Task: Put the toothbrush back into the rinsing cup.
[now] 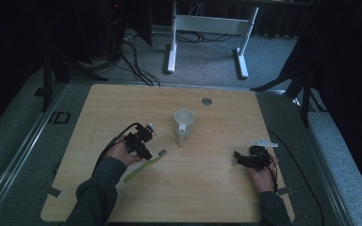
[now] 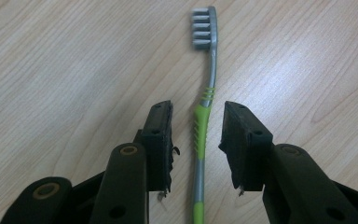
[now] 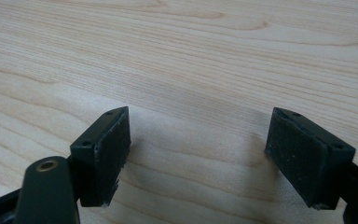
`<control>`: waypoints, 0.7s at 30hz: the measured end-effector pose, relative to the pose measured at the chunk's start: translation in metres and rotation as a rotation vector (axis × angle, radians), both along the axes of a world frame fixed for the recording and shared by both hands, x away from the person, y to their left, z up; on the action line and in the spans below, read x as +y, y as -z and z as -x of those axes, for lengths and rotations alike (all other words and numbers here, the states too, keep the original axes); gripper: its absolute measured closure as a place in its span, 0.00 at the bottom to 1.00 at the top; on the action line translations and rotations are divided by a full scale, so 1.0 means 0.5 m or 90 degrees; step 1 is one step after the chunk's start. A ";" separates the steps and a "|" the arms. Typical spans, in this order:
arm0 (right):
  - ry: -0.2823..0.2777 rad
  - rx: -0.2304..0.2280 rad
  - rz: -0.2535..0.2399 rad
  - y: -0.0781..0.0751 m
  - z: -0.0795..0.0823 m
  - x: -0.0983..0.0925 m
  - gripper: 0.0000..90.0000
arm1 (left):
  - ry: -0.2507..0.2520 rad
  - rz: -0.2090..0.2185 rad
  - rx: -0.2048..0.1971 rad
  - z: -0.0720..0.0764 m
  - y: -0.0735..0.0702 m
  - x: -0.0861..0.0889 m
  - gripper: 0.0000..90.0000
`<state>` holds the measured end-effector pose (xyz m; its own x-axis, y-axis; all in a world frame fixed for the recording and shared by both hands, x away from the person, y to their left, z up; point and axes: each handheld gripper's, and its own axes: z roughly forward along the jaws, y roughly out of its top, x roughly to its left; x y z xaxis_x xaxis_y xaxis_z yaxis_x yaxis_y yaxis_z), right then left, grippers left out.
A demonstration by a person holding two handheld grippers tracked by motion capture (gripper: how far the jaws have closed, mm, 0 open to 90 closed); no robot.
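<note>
A toothbrush (image 1: 143, 167) with a grey and green handle lies flat on the wooden table (image 1: 217, 188), its bristle head pointing toward a pale mug (image 1: 184, 121). My left gripper (image 1: 144, 153) hovers low over the brush. In the left gripper view the toothbrush (image 2: 209, 88) handle runs between the open jaws of the left gripper (image 2: 198, 109), with a gap on each side and the pads clear of it. My right gripper (image 1: 238, 156) rests near the table's right edge. In the right gripper view, the right gripper (image 3: 198, 114) stands wide open over bare wood, holding nothing.
The mug stands upright near the table's middle, handle toward the person. A round grey grommet (image 1: 207, 100) sits at the table's far edge. Beyond the table are white desk legs (image 1: 171, 47) and cables on the carpet.
</note>
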<state>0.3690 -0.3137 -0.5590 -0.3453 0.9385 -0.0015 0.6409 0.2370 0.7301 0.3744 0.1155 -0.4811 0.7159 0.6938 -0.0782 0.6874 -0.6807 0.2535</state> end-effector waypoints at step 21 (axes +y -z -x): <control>0.000 0.000 0.000 0.000 0.000 0.000 0.24 | 0.006 -0.010 0.027 -0.007 0.015 -0.011 0.71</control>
